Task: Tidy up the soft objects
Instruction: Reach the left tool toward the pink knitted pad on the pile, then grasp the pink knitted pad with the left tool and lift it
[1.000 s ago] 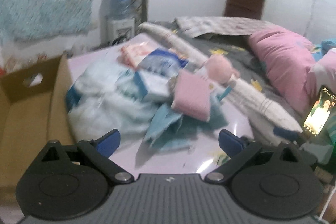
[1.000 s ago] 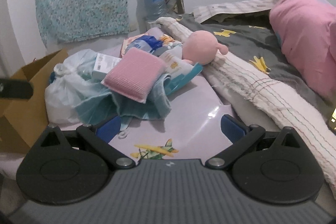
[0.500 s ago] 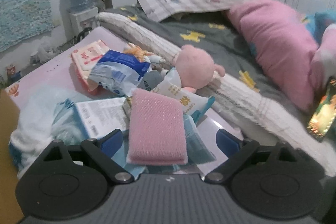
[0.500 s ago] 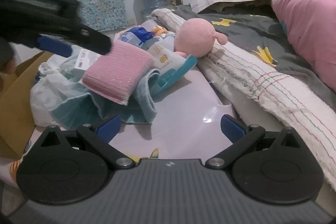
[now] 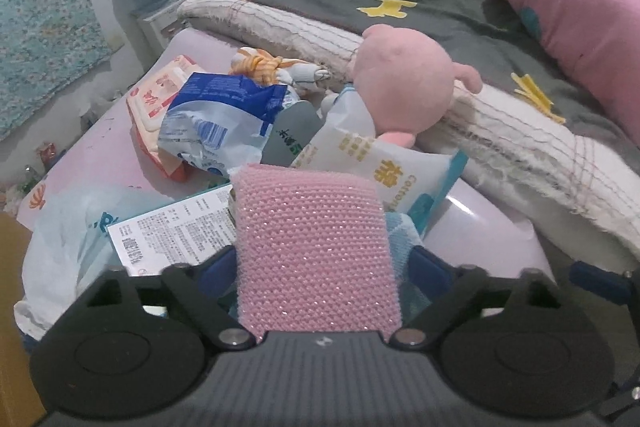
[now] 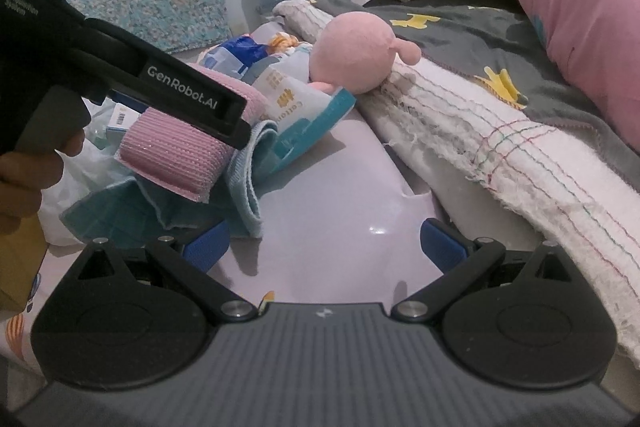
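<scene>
A pink knitted sponge pad (image 5: 312,251) lies on top of a pile of soft things on the lilac table (image 5: 480,227). My left gripper (image 5: 318,271) is open, its blue pads on either side of the pad without squeezing it. In the right wrist view the same pad (image 6: 176,155) lies under the left gripper's black body. A pink plush toy (image 5: 400,87) rests behind it against the bed edge. Teal cloths (image 6: 132,207) lie under the pad. My right gripper (image 6: 324,247) is open and empty above bare table.
A blue and white packet (image 5: 216,123), a cotton pad pack (image 5: 380,159), a red wipes pack (image 5: 156,95) and a white plastic bag (image 5: 64,239) surround the pile. A cardboard box (image 5: 12,327) stands at the left. The bed with a pink pillow (image 5: 560,7) is at the right.
My left gripper has moved forward and down onto the pile, so the pink pad now sits between its open fingers. The right gripper has stayed nearly still.
</scene>
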Demonstrator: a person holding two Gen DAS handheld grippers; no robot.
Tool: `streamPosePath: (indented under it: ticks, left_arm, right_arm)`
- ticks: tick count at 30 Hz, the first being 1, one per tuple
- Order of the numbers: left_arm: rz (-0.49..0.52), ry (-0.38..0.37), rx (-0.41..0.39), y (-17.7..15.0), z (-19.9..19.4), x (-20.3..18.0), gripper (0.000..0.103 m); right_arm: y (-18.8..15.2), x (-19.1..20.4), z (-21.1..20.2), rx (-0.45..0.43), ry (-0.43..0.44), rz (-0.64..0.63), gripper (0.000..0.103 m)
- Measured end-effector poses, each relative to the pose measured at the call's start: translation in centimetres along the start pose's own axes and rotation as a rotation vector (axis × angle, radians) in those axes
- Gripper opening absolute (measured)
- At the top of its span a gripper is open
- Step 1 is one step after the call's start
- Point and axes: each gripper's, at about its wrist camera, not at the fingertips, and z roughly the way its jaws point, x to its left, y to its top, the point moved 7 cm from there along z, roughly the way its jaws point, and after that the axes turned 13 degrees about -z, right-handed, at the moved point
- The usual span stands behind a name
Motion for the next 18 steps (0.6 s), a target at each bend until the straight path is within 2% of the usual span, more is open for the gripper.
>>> streamPosePath:
  ticks: [7,18]
  left_arm:
    - [-0.021,-0.013,-0.045,0.3,-1.0,0.5,0.081]
    - [-0.142,-0.114,-0.118,0.2,-6.5,2.6,0.080]
  right_arm:
    - [0.0,-0.1,-0.1,-0.005,0.003,0.006,0.102]
    - [0.4,0.2,-2.1,-0.039,0.005,0.016,0.102]
